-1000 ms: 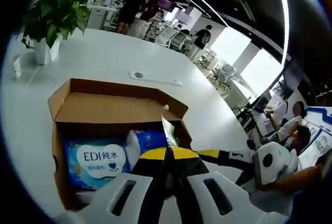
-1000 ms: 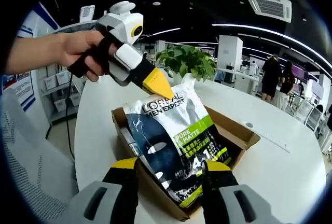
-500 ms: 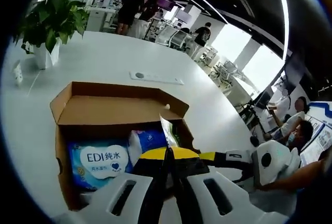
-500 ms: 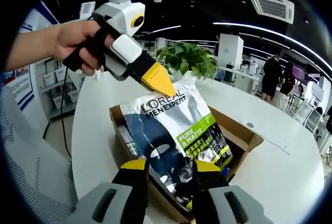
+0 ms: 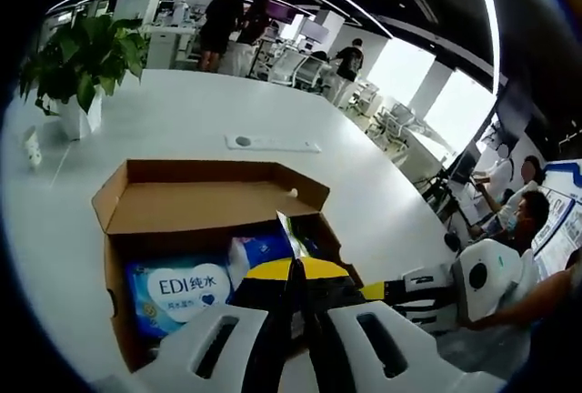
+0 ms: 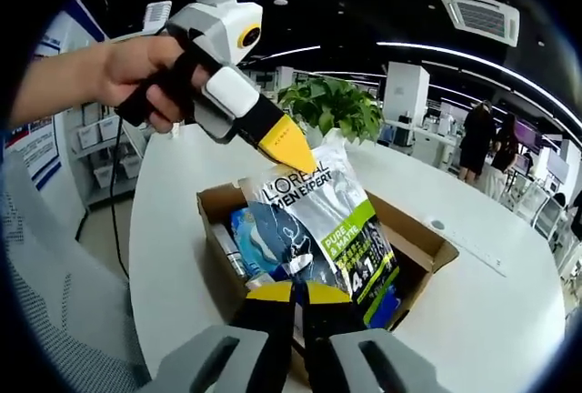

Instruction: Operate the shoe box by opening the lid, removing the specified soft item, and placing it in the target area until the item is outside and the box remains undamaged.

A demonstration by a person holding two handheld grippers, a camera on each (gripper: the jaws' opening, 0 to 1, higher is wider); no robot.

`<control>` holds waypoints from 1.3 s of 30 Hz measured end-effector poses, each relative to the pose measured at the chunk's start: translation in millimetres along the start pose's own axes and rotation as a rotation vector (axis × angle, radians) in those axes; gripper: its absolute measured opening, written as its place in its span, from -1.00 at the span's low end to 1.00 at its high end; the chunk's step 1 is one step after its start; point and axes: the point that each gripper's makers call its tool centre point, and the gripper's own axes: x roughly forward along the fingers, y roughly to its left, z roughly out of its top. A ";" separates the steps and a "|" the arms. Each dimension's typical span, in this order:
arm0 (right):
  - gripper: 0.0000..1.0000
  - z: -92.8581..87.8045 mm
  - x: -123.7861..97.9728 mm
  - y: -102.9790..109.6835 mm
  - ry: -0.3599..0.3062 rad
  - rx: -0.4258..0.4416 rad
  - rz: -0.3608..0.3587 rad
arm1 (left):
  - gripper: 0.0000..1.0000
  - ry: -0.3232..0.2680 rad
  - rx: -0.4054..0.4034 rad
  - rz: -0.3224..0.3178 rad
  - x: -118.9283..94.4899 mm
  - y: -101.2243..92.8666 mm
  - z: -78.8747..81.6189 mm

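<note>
- Left tongs (image 6: 293,153) are clamped on the top corner of the pouch (image 6: 320,220), my hand (image 6: 136,75) around their grip at the upper left of the right gripper view; in the left gripper view their yellow tips (image 5: 294,275) are pressed together with the pouch edge (image 5: 293,235) rising between them.
- Right tongs (image 6: 298,295) have their yellow tips drawn close together on the pouch's lower edge; I cannot tell how firmly they pinch it. In the left gripper view they (image 5: 382,291) come in from the right, low beside the box.
- Pouch, printed L'OREAL MEN EXPERT, stands upright, lifted partly out of the box (image 6: 427,246) but with its lower part above the box's inside.
- Box lies open on the white table (image 6: 491,311), its lid flap (image 5: 205,195) folded back on the far side in the left gripper view.
- Inside, at the left, a blue wipes pack (image 5: 177,287) marked EDI lies flat, with another blue pack (image 5: 259,247) just beside it.
- Far left on the table stands a plant (image 5: 77,52) in a white pot; a flat white strip (image 5: 273,144) lies beyond the box.
- People (image 5: 227,20) stand far off among desks, and others sit at the right (image 5: 518,216).
</note>
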 end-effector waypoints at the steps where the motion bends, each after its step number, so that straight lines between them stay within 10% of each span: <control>1: -1.00 1.1 -0.9 -1.0 -0.003 0.004 0.000 | -1.00 -0.003 0.002 -0.001 -1.0 -0.4 1.0; 39: -1.00 13.5 -45.3 -34.7 -0.030 0.009 -0.077 | -1.00 -0.024 0.065 -0.082 16.3 -43.0 26.6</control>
